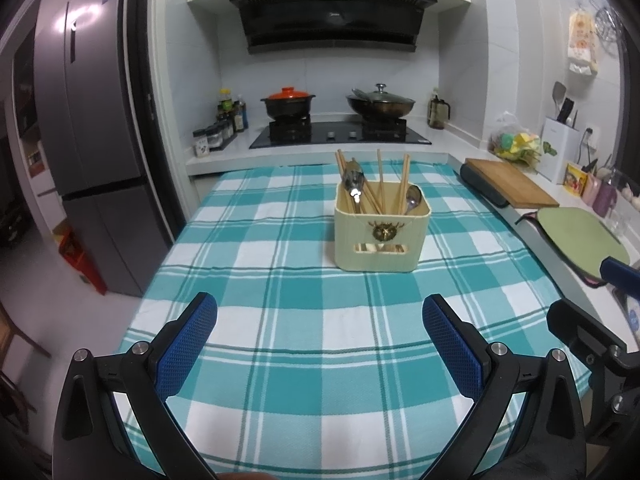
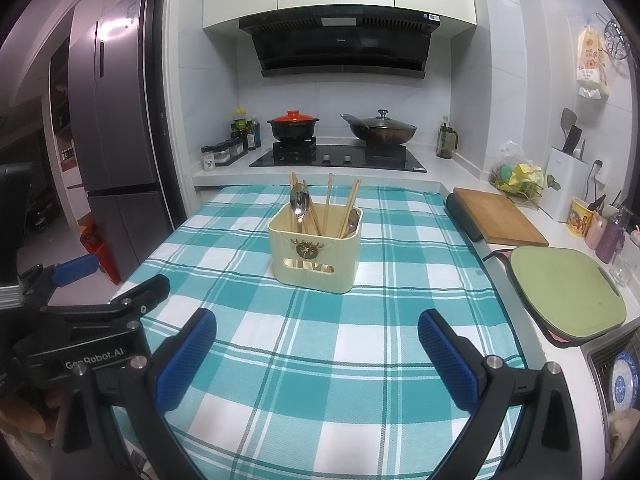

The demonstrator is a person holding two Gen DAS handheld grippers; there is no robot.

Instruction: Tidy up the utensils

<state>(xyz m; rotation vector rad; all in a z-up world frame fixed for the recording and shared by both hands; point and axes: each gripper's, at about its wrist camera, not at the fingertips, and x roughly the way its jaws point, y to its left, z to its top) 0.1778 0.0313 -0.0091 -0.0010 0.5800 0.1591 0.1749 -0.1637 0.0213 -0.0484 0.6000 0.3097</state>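
A cream utensil box (image 1: 382, 238) (image 2: 315, 254) stands upright on the teal checked tablecloth (image 1: 304, 320) (image 2: 312, 360), past the middle of the table. Wooden chopsticks (image 1: 380, 176) (image 2: 329, 194) and metal spoons (image 1: 354, 184) (image 2: 299, 202) stick out of its top. My left gripper (image 1: 320, 344) hovers near the table's front edge, open and empty, well short of the box. My right gripper (image 2: 318, 354) is likewise open with nothing between its blue pads. Each gripper shows at the edge of the other's view: the right gripper (image 1: 592, 344), the left gripper (image 2: 80, 312).
Behind the table is a stove (image 1: 340, 134) with a red-lidded pot (image 1: 288, 104) and a lidded wok (image 1: 380, 102). A wooden board (image 2: 500, 216) and a green cutting board (image 2: 568, 292) lie on the right counter. A tall fridge (image 1: 96, 140) stands left.
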